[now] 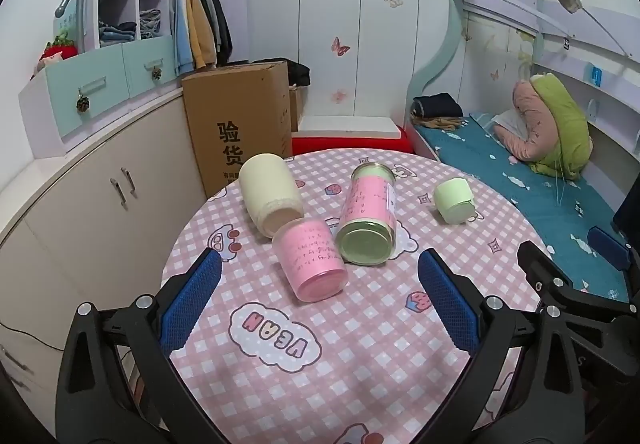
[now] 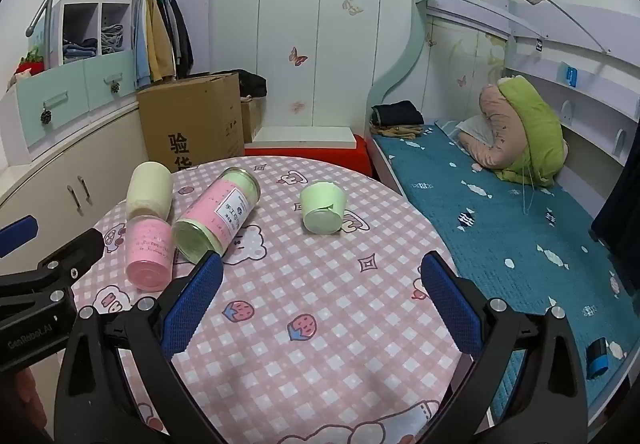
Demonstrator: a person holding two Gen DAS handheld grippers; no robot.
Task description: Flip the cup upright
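Several cups lie on their sides on a round table with a pink checked cloth [image 1: 360, 324]. A cream cup [image 1: 270, 189], a pink cup [image 1: 312, 258] and a tall pink-and-green jar [image 1: 370, 215] cluster together at the middle. A small green cup [image 1: 454, 199] lies apart to the right. In the right wrist view I see the cream cup [image 2: 149, 187], pink cup [image 2: 149, 252], jar [image 2: 218, 215] and green cup [image 2: 323, 211]. My left gripper [image 1: 320, 298] is open and empty, just short of the pink cup. My right gripper [image 2: 322, 298] is open and empty above the cloth.
A cardboard box [image 1: 240, 123] stands behind the table's far left edge. Beige cabinets [image 1: 100, 195] run along the left. A bed with a teal sheet [image 1: 552, 195] lies close on the right. The other gripper's body shows at the left of the right wrist view [image 2: 44, 284].
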